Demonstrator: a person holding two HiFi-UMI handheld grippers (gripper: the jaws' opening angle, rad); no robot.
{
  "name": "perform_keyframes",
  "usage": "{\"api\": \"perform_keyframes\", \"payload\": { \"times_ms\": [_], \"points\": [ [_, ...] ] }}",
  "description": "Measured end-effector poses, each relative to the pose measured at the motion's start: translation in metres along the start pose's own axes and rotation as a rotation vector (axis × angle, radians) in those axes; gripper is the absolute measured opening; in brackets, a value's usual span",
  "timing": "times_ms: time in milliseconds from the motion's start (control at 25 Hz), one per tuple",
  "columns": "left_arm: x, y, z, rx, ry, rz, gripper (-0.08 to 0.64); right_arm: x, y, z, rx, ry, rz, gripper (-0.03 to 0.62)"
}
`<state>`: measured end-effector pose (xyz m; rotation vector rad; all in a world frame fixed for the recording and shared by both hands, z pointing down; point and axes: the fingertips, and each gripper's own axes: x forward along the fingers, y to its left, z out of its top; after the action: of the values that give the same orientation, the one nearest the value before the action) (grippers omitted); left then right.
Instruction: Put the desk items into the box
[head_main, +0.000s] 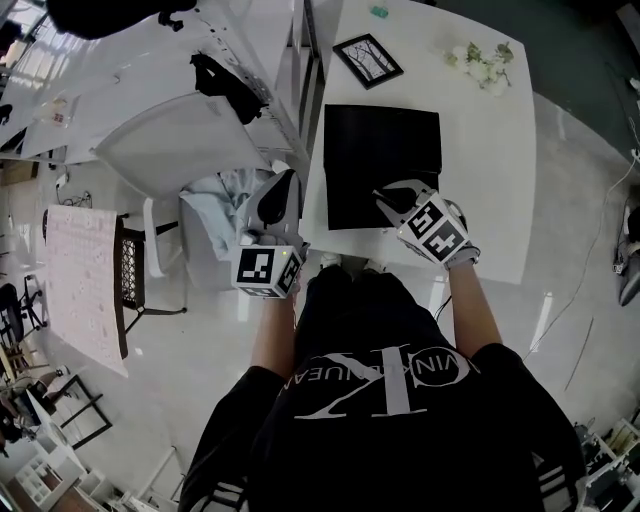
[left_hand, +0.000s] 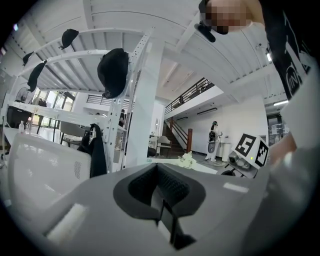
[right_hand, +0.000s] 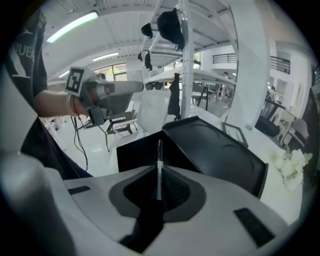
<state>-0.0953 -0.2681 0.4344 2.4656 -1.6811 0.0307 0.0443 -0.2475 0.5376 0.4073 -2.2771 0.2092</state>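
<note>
Right gripper view: my right tool (right_hand: 158, 175) is clenched on a pen (right_hand: 159, 152) right over the black box (right_hand: 135, 150). My left tool (left_hand: 161, 194) is closed on nothing, off the bench (head_main: 485, 170). The picture frame (head_main: 368, 60) and flowers (head_main: 480, 62) are still to go, I reckon.

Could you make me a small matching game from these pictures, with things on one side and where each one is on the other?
Things:
1. pen
2. picture frame
3. white flowers
4. black box

Places:
a. far right corner of the table
b. near side of the table
c. clamped in the right tongs
d. just beyond the box

Pairs: 1-c, 2-d, 3-a, 4-b
</note>
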Motion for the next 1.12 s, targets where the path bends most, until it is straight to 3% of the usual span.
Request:
{"api": "perform_keyframes", "payload": {
  "times_ms": [320, 1120],
  "points": [
    [-0.007, 0.007, -0.01, -0.019, 0.016, 0.021, -0.005, 0.019, 0.003, -0.015, -0.094, 0.141, 0.014, 0.052],
    [-0.014, 0.016, -0.024, -0.032, 0.037, 0.043, -0.005, 0.033, -0.002, -0.029, -0.098, 0.207, 0.003, 0.052]
  ]
}}
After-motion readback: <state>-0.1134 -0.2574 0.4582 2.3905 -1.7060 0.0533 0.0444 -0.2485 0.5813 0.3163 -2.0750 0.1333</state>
